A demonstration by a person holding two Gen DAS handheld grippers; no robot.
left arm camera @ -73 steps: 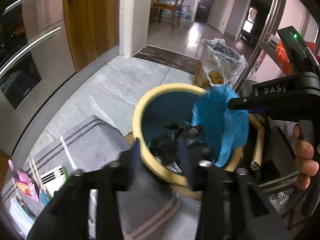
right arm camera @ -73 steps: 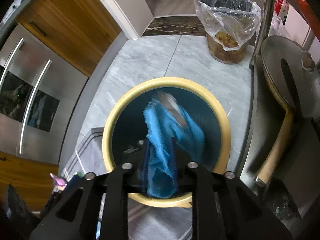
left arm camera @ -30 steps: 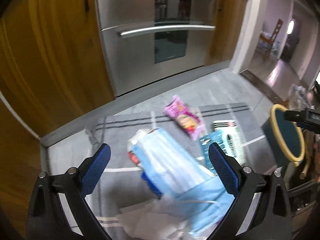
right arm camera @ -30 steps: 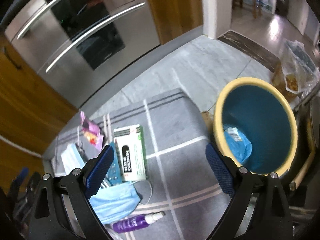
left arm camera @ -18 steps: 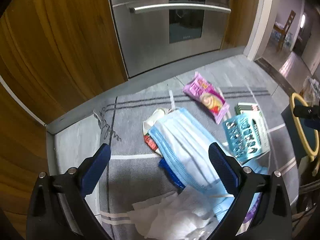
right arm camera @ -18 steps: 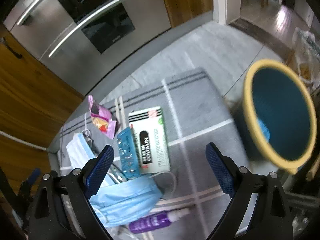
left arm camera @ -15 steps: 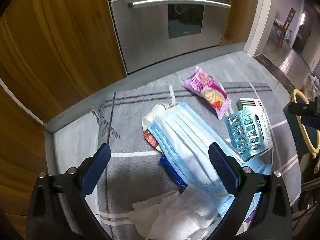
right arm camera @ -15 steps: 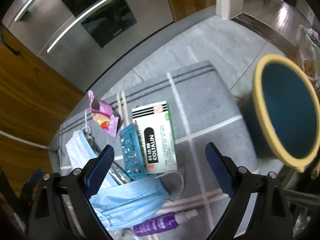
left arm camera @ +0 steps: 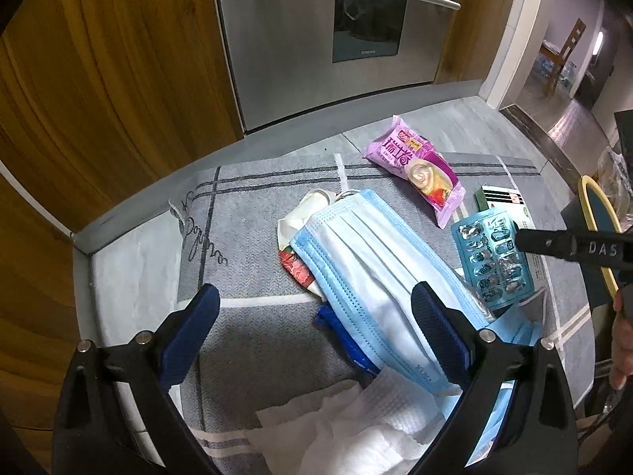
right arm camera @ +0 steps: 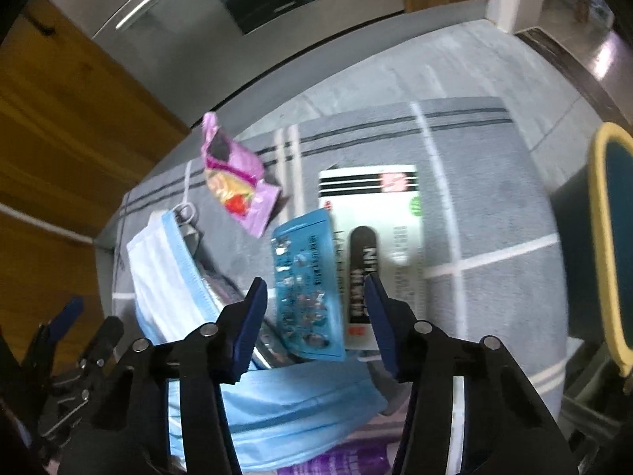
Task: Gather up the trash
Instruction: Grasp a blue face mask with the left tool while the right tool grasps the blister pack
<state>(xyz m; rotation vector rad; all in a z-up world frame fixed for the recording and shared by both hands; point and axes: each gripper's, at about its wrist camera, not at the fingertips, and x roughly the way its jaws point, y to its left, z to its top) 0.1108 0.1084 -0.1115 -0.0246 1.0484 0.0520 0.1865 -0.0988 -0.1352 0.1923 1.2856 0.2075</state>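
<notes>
Left wrist view: left gripper (left arm camera: 312,318) hangs wide open and empty over the face mask (left arm camera: 372,273) mid-rug; take the mask's flat edge, not the tissue (left arm camera: 356,423) at the rug's near edge. Right gripper (right arm camera: 314,308) is closing, half open, blister pack (right arm camera: 306,277) between the pads but not yet pinched; I'd centre on its short edge so the medicine box (right arm camera: 391,233) beneath stays put. Pink snack wrapper (left arm camera: 415,168) lies toward the rug's far edge. Grey striped rug (left arm camera: 245,221) on grey tile, steel oven (left arm camera: 316,31) in wood cabinets behind. Yellow-rimmed bin (right arm camera: 605,245) stands off the rug's right edge.
</notes>
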